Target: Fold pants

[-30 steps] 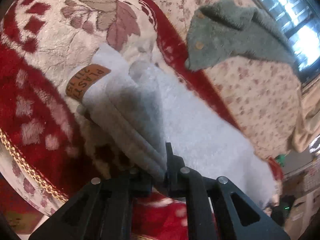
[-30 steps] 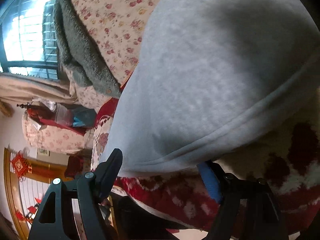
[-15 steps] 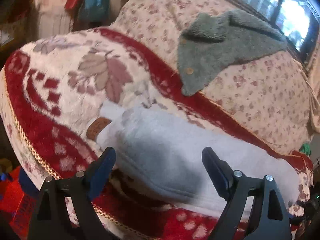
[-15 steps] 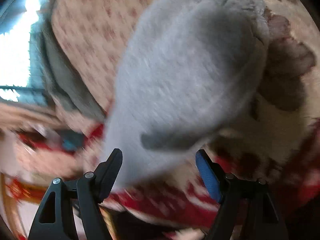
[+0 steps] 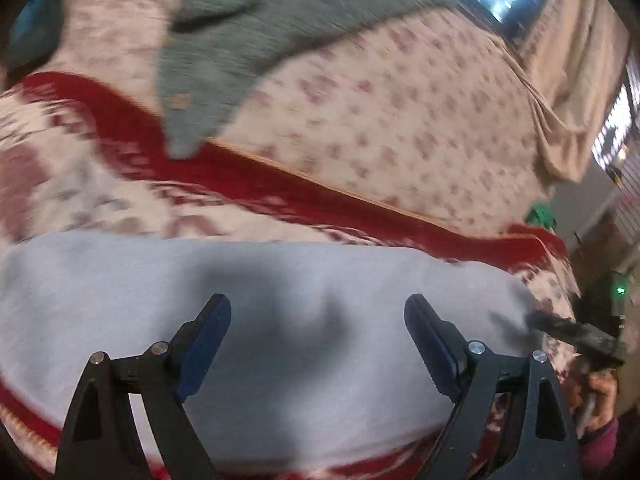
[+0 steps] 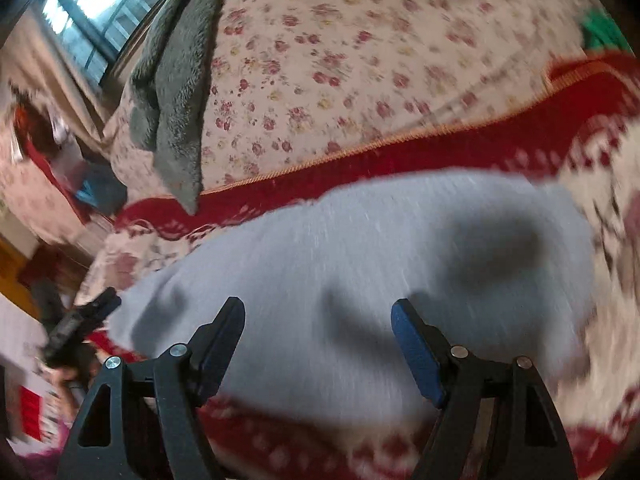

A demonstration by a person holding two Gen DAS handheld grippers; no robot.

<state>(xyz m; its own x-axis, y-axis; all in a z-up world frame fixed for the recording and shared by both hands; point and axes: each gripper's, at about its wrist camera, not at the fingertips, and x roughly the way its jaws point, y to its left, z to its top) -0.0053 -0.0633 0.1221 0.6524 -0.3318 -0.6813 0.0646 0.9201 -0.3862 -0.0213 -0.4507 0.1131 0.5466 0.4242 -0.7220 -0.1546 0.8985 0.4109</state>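
Observation:
Light grey pants (image 5: 280, 320) lie folded in a long band across the red and cream blanket (image 5: 100, 184). They also show in the right wrist view (image 6: 360, 272). My left gripper (image 5: 318, 320) is open and empty, just above the pants' near side. My right gripper (image 6: 318, 324) is open and empty over the pants too. The right gripper also shows at the far right of the left wrist view (image 5: 576, 332), and the left one at the left of the right wrist view (image 6: 80, 328). Both views are blurred by motion.
A grey fleece garment (image 5: 248, 40) hangs over the floral sofa back (image 5: 400, 120), also in the right wrist view (image 6: 176, 92). A window (image 6: 80, 12) is behind the sofa. A green object (image 5: 540, 216) lies at the blanket's far end.
My left gripper was shut on the pants' waistband a second ago; it let go and opened. Both grippers have pulled back and swung over the pants, which now lie flat.

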